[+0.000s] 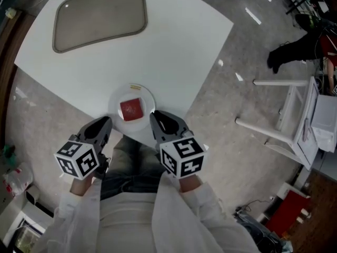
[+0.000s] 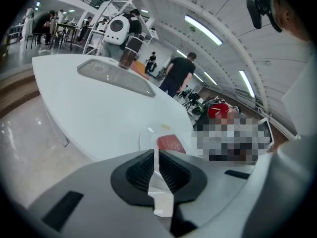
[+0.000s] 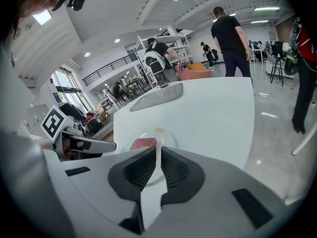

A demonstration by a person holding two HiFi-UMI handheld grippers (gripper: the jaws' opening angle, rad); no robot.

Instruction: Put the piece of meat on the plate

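- left hand-held gripper (image 2: 155, 153) — jaws together, nothing between them
- piece of meat (image 2: 171, 144), red — lying on white plate (image 2: 145, 137)
- tabletop (image 2: 89, 118), white; grey tray (image 2: 116, 76) towards its far end

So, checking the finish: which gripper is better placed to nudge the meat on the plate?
Right, narrowly: right gripper, shut, sits at the plate rim nearest the meat; left gripper, also shut, slightly further back.

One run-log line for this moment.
meat: on plate | left gripper: shut, empty | right gripper: shut, empty | task: looks done
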